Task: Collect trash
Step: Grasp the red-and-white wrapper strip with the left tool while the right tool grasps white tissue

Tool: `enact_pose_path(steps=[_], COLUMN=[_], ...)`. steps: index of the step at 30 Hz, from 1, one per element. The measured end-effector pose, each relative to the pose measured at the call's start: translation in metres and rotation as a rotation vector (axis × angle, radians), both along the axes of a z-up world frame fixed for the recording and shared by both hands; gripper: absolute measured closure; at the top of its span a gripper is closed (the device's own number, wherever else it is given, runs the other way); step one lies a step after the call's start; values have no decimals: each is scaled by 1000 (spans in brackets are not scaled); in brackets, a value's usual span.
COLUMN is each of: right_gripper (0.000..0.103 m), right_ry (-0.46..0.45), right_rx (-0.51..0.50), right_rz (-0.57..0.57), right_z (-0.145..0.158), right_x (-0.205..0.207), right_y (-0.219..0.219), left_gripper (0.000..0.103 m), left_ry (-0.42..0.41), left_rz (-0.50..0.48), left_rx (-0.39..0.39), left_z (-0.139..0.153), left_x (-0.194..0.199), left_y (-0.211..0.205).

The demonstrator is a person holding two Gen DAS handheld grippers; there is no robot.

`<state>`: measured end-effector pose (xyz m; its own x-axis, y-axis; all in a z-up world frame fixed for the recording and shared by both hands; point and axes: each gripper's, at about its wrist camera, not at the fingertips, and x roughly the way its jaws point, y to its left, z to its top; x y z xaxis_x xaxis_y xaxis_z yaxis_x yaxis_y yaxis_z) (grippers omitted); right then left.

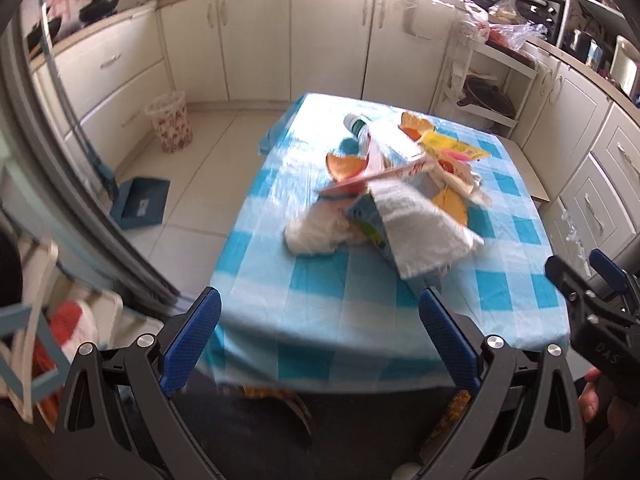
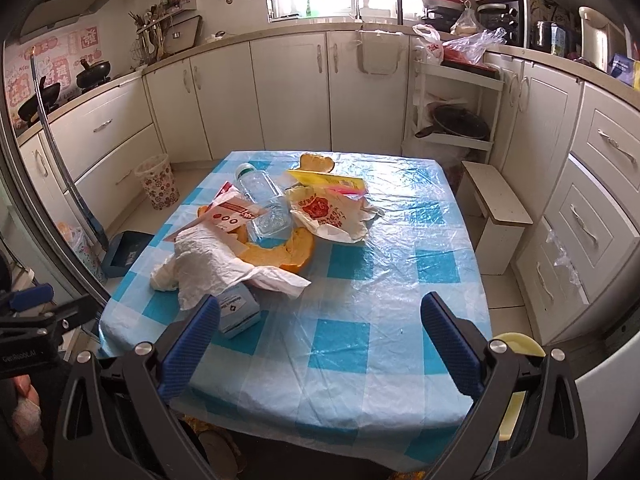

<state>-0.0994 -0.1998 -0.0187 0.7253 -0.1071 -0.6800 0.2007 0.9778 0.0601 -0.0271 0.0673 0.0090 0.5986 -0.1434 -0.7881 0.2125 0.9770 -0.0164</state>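
Currently both my claws, left claw and right claw, hover spread apart and empty over the worktop near edge. Trash lies heaped mid-cloth. Risk: the tissue drapes a carton, so pinching it could drag neighbours off.

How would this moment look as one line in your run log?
left claw: open, empty | right claw: open, empty | trash pile: untouched on table | bin: on floor
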Motion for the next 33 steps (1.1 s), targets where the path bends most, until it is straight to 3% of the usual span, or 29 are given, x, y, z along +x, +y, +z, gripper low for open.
enact_pose_path(steps=[4,8,11,13,16,19,21,22,23,24,28,33], right_gripper=[6,6,6,6,6,6,6,7,7,7,6,6], right_ry=[37,92,88,87,96,95,85,79,73,65,16,-15], right_rx=[56,123,123,124,132,136,132,130,134,141,163,162], right_rz=[-17,-25,-27,-31,-38,-32,-22,-14,-3,10,80,170], right_z=[-21,-42,-44,-46,-50,-51,-50,-49,-48,-46,-40,-36], right_x=[21,28,30,31,36,40,42,43,43,44,46,53], right_y=[-18,-26,-28,-30,-34,-36,-35,-34,-33,-32,-21,3], left_gripper=[8,8,8,12,19,35,62,72,91,97,101,101], left_ry=[-75,-109,-96,-58,-70,-63,-26,2,29,46,32,20], left_rz=[-92,-202,-246,-263,-270,-264,-247,-236,-224,-213,-168,-153], left_rx=[72,172,201,197,228,250,264,256,236,204,52,-199], left_z=[10,2,-4,-9,-17,-26,-36,-40,-42,-42,-25,3], left_x=[33,70,91,103,110,116,127,132,138,142,147,142], left_y=[-30,-72,-93,-104,-118,-124,-124,-121,-117,-112,-87,-50])
